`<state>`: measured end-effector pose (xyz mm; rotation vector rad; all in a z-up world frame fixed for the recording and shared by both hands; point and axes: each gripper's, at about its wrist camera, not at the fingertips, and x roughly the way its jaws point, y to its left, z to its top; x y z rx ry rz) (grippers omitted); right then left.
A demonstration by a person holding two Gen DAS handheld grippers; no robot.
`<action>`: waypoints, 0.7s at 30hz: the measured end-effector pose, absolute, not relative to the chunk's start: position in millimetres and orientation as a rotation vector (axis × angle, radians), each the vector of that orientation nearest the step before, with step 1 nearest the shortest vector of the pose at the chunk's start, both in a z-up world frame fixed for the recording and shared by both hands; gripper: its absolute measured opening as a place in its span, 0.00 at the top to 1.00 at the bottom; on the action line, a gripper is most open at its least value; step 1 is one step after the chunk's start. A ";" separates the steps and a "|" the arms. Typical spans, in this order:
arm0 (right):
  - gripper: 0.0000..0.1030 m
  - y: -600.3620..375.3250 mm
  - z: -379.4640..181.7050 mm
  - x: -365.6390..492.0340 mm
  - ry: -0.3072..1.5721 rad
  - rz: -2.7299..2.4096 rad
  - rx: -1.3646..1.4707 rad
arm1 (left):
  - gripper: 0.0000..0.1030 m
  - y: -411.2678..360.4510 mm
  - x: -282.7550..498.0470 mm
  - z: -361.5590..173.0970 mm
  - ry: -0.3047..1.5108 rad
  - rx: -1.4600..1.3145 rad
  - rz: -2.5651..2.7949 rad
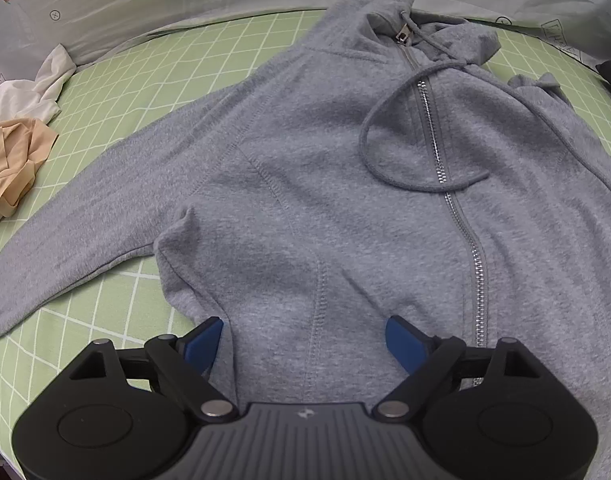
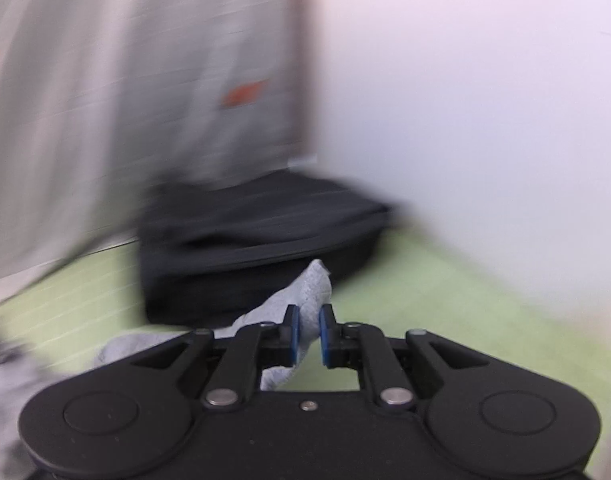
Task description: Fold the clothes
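Note:
A grey zip-up hoodie [image 1: 325, 168] lies face up on the green checked bed sheet [image 1: 117, 92], hood at the far end, its left sleeve [image 1: 65, 232] stretched out to the left. My left gripper [image 1: 304, 338] is open above the hoodie's lower hem, holding nothing. In the blurred right wrist view, my right gripper [image 2: 308, 330] is shut on a fold of the grey hoodie fabric [image 2: 311, 284], which sticks up between the blue pads.
A beige garment [image 1: 9, 168] and a white garment [image 1: 33, 88] lie crumpled at the left. A patterned pale quilt [image 1: 145, 4] runs along the far edge. A black folded item [image 2: 257, 240] sits ahead of the right gripper by a white wall [image 2: 485, 120].

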<state>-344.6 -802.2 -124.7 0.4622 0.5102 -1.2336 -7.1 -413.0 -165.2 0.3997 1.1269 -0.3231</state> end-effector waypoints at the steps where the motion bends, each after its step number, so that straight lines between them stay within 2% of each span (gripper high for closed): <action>1: 0.84 -809.0 -129.0 -356.5 0.518 -1.259 0.506 | 0.13 -412.8 -6.9 -165.2 1.128 0.400 -0.322; 2: 0.79 -813.8 -133.9 -366.9 0.518 -1.279 0.554 | 0.13 -412.4 -6.8 -165.2 1.129 0.401 -0.322; 3: 0.62 -816.9 -139.1 -375.8 0.516 -1.292 0.599 | 0.13 -412.3 -6.6 -165.1 1.131 0.401 -0.322; 4: 0.53 -818.5 -145.2 -380.9 0.520 -1.295 0.632 | 0.13 -412.2 -6.5 -165.0 1.132 0.402 -0.322; 6: 0.53 -820.9 -158.8 -387.9 0.536 -1.298 0.689 | 0.13 -412.2 -6.8 -164.6 1.135 0.406 -0.322; 10: 0.38 -824.1 -185.5 -388.9 0.585 -1.335 0.755 | 0.13 -411.9 -7.5 -164.4 1.142 0.414 -0.322; 17: 0.37 -829.1 -196.8 -384.3 0.583 -1.316 0.768 | 0.13 -408.7 -9.2 -159.1 1.166 0.412 -0.330; 18: 0.40 -831.0 -197.6 -381.3 0.593 -1.314 0.752 | 0.13 -408.5 -9.3 -158.2 1.169 0.412 -0.331; 20: 0.65 -831.1 -196.6 -376.4 0.629 -1.321 0.698 | 0.13 -408.5 -9.6 -156.1 1.168 0.414 -0.331; 21: 0.84 -831.9 -196.2 -375.6 0.634 -1.311 0.683 | 0.13 -408.5 -9.7 -155.1 1.167 0.415 -0.330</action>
